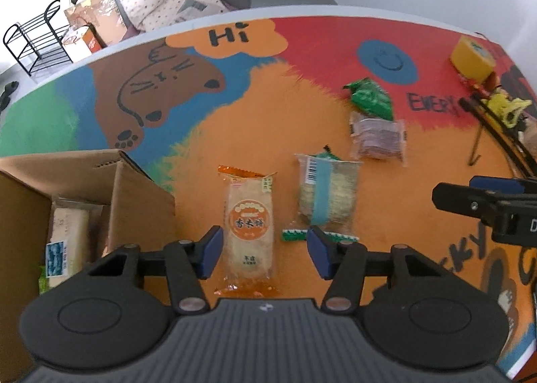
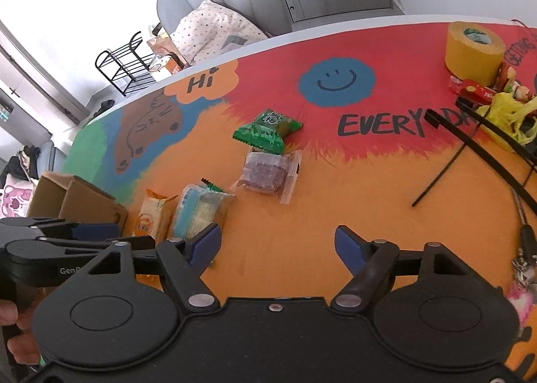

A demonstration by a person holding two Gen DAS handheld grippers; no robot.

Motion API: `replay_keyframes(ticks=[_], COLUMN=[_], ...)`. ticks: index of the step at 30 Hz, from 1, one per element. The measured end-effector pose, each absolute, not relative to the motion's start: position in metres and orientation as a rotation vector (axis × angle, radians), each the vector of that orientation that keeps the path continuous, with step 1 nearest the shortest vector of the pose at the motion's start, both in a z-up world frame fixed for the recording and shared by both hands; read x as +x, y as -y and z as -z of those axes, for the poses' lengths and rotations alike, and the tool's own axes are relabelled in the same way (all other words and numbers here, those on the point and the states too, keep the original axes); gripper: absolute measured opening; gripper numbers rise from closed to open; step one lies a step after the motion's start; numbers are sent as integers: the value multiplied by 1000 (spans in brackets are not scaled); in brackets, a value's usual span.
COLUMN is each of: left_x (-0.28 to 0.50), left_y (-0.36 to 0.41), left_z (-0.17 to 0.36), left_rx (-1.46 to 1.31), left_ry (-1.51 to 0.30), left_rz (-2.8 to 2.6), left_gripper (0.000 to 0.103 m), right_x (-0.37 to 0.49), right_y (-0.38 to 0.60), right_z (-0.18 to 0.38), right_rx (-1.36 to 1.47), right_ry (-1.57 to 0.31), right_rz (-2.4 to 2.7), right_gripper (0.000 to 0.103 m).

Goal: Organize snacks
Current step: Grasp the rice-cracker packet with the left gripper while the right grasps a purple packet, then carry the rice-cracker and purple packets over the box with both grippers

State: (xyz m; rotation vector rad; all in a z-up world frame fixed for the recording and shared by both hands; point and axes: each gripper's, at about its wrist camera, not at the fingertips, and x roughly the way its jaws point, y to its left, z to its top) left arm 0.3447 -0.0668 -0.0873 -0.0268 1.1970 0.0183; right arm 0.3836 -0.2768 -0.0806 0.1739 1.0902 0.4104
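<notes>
The painted table (image 1: 268,121), orange, red, blue and green with a brown bear and a "Hi" bubble, fills both views beyond the fingers. To the left of the left gripper (image 1: 264,250) stands an open cardboard box (image 1: 141,205) with a pale wrapped snack (image 1: 67,242) already lying inside it. The left gripper points steeply down at the table, its blue pads apart, and between them lies the orange rice-cracker packet (image 1: 249,232), lengthwise along the fingers; the left pad sits just beside the wrapper's edge, the right pad stands clear of it, so the packet is straddled but not pinched. Just past the right pad lies a clear packet with a blue stripe (image 1: 327,195), a green serrated wrapper edge showing under it. Farther ahead and to the right of those fingers is a clear packet of purple-brown biscuits (image 1: 379,140), and beyond that, touching it, a green sachet (image 1: 371,98). The right gripper (image 2: 278,242) also has its fingers spread wide, with only bare orange tabletop between them; the blue-striped packet (image 2: 201,212) lies just ahead of its left pad, the biscuit packet (image 2: 268,175) and green sachet (image 2: 266,131) farther forward. A roll of yellow tape (image 2: 473,47) sits far ahead to the right, near black cable ties (image 2: 470,138).
</notes>
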Motion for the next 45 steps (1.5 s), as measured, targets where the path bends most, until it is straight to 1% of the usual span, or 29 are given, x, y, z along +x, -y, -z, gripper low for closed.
replay_keyframes(ticks=[4, 6, 8, 9, 17, 24, 25, 27, 28, 30, 31, 32, 38, 45], left_x=[352, 356, 360, 361, 373, 383, 384, 386, 386, 387, 387, 387, 380, 367], left_y=[64, 61, 58, 57, 55, 54, 53, 52, 51, 51, 51, 52, 57, 59], left_z=[102, 110, 117, 117, 114, 111, 111, 110, 110, 110, 110, 110, 111, 83], left_rx=[-38, -43, -57, -63, -72, -77, -79, -84, -85, -87, -86, -87, -89, -88], left_ry=[-1222, -1235, -1251, -1242, -1204, -1187, -1185, -1180, -1178, -1175, -1174, -1172, -1172, -1122], left_rz=[-21, -20, -21, -26, -2, -6, -3, 1, 2, 6, 7, 7, 16, 34], left_gripper=[49, 45, 36, 35, 34, 34, 34, 34, 34, 34, 34, 34, 34, 34], right_x=[396, 401, 406, 409, 434, 451, 451, 448, 444, 440, 437, 434, 414, 399], right_y=[271, 267, 263, 261, 245, 228, 225, 219, 217, 215, 215, 216, 232, 236], right_z=[87, 90, 93, 94, 113, 115, 115, 114, 114, 113, 112, 110, 103, 72], right_rx=[194, 192, 189, 187, 176, 117, 90, 27, -10, -56, -77, -84, -69, -37], right_ry=[-1091, -1087, -1088, -1086, -1100, -1094, -1096, -1091, -1083, -1094, -1100, -1104, -1095, -1032], right_rz=[-408, -406, -400, -395, -349, -311, -303, -279, -267, -271, -273, -268, -288, -307], right_gripper=[76, 76, 76, 76, 76, 77, 75, 67, 58, 53, 42, 38, 35, 35])
